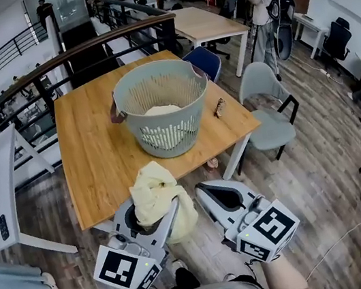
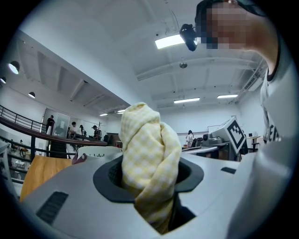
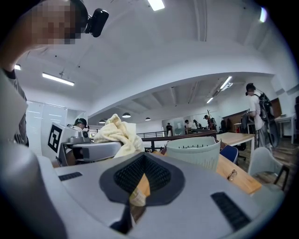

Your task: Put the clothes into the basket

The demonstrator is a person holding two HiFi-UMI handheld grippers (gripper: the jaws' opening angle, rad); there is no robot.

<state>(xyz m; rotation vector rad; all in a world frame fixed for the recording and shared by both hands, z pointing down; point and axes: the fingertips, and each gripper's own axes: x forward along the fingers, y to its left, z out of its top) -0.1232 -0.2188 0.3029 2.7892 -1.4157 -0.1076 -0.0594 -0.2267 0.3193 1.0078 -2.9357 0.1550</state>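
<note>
A grey-green laundry basket (image 1: 153, 69) stands on the wooden table (image 1: 95, 148), with a pale cloth (image 1: 161, 111) lying inside. My left gripper (image 1: 152, 211) is shut on a bunched yellow checked cloth (image 1: 155, 190), held just off the table's near edge. In the left gripper view that yellow cloth (image 2: 149, 154) bulges up between the jaws, with the basket (image 2: 98, 151) low behind it. My right gripper (image 1: 211, 194) is beside the left one, shut, with nothing in it. The right gripper view shows the basket (image 3: 194, 149) ahead and the yellow cloth (image 3: 119, 133) to its left.
A pair of glasses (image 1: 219, 106) lies on the table right of the basket. A grey chair (image 1: 266, 101) and a blue chair (image 1: 204, 60) stand at the table's right side. A railing (image 1: 49, 66) runs behind the table. A person (image 1: 267, 7) stands at the far right.
</note>
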